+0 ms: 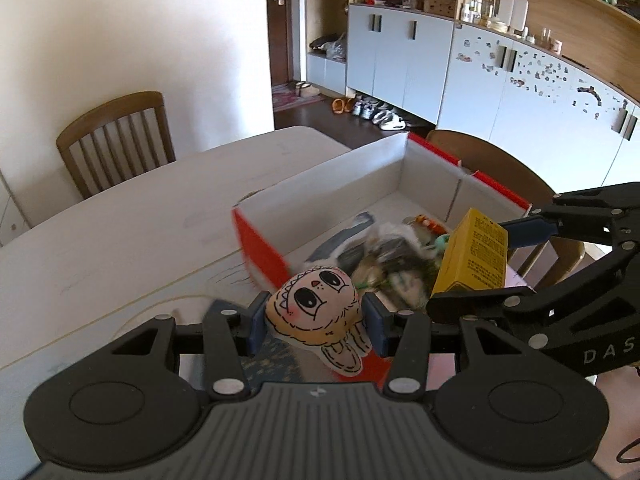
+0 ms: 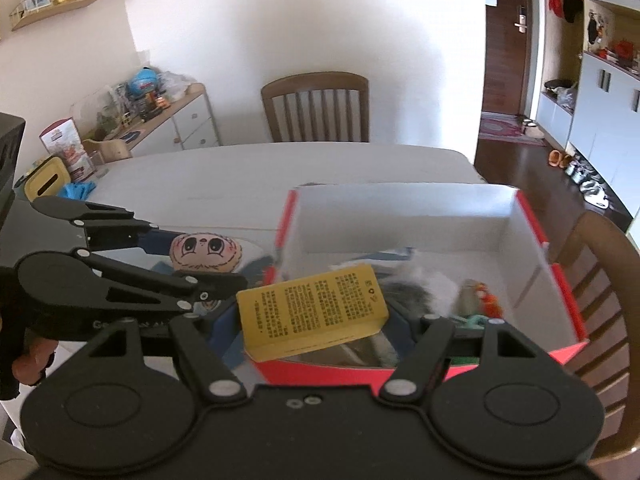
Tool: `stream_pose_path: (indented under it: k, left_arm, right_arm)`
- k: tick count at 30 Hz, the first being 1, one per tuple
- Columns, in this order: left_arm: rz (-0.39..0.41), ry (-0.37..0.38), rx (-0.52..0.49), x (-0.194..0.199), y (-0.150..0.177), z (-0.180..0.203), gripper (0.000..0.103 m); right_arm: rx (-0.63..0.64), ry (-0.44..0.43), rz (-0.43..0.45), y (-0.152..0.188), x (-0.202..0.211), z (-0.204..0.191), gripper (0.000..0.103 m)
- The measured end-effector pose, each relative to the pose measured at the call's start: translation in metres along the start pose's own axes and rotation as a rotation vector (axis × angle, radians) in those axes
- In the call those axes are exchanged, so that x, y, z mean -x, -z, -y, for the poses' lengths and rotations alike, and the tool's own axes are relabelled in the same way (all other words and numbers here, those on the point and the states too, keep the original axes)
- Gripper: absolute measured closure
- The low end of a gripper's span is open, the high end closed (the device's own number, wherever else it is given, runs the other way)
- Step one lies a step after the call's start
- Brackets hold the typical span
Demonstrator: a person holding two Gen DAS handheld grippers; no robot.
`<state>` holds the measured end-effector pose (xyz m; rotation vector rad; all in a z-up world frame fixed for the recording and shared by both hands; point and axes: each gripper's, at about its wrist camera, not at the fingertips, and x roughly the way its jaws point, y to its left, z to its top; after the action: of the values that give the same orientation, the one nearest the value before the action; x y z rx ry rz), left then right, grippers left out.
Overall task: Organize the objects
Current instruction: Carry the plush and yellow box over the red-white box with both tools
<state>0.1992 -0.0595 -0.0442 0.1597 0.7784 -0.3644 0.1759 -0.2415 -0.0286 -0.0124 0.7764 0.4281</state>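
My left gripper (image 1: pixel 314 322) is shut on a small plush doll with a cartoon face (image 1: pixel 314 304), held above the near corner of the red and white cardboard box (image 1: pixel 260 240). The doll also shows in the right wrist view (image 2: pixel 206 254), left of the box (image 2: pixel 532 216). My right gripper (image 2: pixel 316 320) is shut on a yellow printed carton (image 2: pixel 314 306), held over the box's near end; the carton also shows in the left wrist view (image 1: pixel 474 256). Inside the box lie a grey furry item (image 2: pixel 416 290) and a small orange toy (image 2: pixel 486 300).
The box stands on a white table (image 2: pixel 240 168). Wooden chairs stand at the far side (image 2: pixel 316 106) and at the right (image 2: pixel 600 280). A yellow tissue box (image 2: pixel 42 180) and a blue item (image 2: pixel 78 190) sit at the table's left edge.
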Motion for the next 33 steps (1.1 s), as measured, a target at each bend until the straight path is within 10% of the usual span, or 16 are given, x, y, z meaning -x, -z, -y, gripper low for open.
stream_pose_path:
  k: [33]
  left_arm:
    - [-0.07,0.001,-0.035,-0.136,-0.075,0.068,0.055]
  right_arm:
    - [0.037,0.087,-0.142,0.009,-0.06,0.118,0.03]
